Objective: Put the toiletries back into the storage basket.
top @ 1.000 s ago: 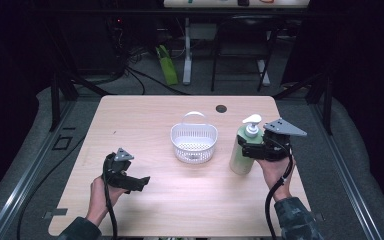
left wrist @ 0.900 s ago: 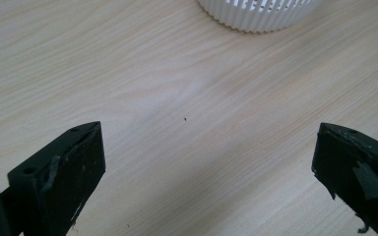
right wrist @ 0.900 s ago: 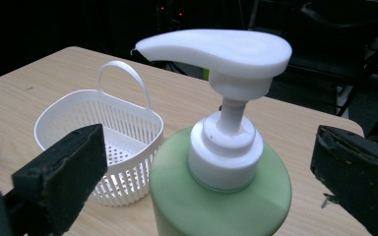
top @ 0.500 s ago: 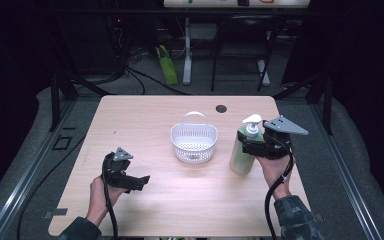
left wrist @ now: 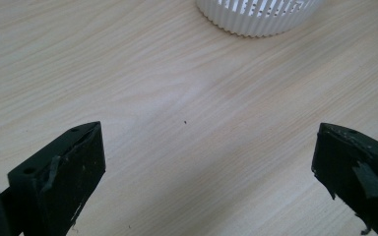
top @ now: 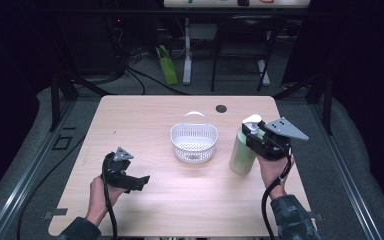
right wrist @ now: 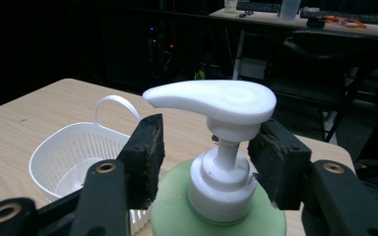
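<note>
Right gripper view looks straight at the soap bottle: a pale green body with a white collar and a white pump head, its spout pointing left in that view. No label or writing can be read on it. The right gripper has its fingers on either side of the white collar below the pump head; they have just been closing in, and small gaps show beside the collar, so I cannot tell whether the pads press on it yet.

From the high view, the soap bottle stands upright at the right of the tabletop, just beside the white basket. The basket has slotted walls and a loop handle at its far rim, and its inside looks bare white.

Farther left, the left gripper is held in a hand near the front edge, well apart from the basket. In the left gripper view its fingers stand wide apart over bare wood, gripping nothing, with the basket's ribbed wall at the top.
</note>
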### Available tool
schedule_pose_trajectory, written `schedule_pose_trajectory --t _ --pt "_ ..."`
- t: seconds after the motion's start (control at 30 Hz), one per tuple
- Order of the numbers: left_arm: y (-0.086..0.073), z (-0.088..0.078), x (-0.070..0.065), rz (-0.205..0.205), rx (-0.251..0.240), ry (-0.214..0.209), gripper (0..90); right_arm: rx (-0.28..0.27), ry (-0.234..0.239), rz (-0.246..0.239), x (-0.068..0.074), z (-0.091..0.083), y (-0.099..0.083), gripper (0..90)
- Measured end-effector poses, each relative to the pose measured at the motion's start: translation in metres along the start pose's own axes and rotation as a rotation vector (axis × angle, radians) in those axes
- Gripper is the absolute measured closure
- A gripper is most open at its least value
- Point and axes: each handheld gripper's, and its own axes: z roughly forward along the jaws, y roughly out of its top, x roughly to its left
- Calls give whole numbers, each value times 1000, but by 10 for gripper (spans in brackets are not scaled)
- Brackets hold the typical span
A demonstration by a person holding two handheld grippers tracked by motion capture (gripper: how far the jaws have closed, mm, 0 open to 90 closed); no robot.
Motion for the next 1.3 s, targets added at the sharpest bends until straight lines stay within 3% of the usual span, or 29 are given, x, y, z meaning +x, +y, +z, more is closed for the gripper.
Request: schedule_pose_trajectory --t 0.43,0.83,1.3 --pt "-3 2 6 -18 11 4 0 -54 -20 39 -4 0 -4 667" --pt "-3 3 2 -1 20 -1 0 -74 -45 16 -4 1 -5 683" --pt "-2 2 2 3 17 4 1 -60 -35 26 -7 2 -2 684"
